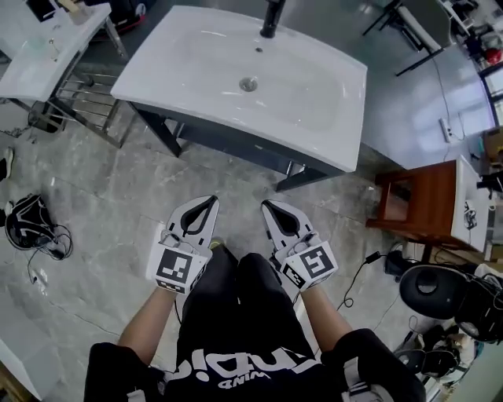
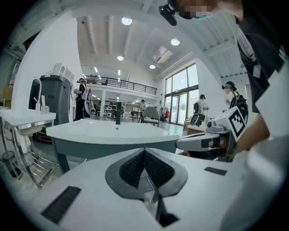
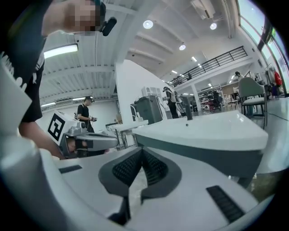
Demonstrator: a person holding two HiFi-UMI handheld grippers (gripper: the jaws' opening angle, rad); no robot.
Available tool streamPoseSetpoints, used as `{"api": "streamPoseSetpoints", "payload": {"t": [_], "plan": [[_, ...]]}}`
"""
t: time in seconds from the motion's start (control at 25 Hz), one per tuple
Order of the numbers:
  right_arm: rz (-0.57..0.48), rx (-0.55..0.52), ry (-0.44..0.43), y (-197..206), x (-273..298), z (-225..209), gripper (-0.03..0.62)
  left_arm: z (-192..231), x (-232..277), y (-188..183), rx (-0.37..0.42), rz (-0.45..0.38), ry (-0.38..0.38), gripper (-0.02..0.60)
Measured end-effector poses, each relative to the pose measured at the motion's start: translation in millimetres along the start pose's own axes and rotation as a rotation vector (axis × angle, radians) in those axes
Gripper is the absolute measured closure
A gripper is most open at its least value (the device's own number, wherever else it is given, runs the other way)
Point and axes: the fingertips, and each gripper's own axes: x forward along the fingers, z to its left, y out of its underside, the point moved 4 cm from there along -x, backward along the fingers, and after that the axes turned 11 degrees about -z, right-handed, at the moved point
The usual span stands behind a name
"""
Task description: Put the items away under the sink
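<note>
Sink (image 1: 314,141): white basin on a dark frame, drain (image 1: 248,83) at centre, black faucet (image 1: 272,20) at the far rim; it stands just ahead of both grippers, with nothing between. Left gripper (image 1: 211,201): held over the person's left thigh, tips toward the sink, jaws together, nothing in them. Right gripper (image 1: 268,205): beside it over the right thigh, jaws likewise closed and empty. Floor (image 1: 102,196): grey stone tile. Left of the sink: white table (image 1: 47,47) with a wire rack (image 1: 86,94) below. On the floor at far left: black bag (image 1: 27,224) with cables. Right of the sink: wooden stand (image 1: 416,200); a cable (image 1: 357,275) runs near its foot.
</note>
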Motion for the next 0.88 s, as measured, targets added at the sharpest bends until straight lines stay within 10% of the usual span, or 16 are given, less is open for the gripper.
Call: {"api": "streamPoseSetpoints", "payload": {"t": [0.32,0.88], "plan": [[-0.029,0.047,0.008,-126.7,-19.8,42.3,0.576,-33.9,-33.8,-132.7,-0.034,-0.02,0.07,0.563],[-0.134,-0.014,-0.015,-188.2,-50.6,51.4,0.576,-63.4,-30.8,-190.3,-0.027,-0.066,0.127,0.563]]}}
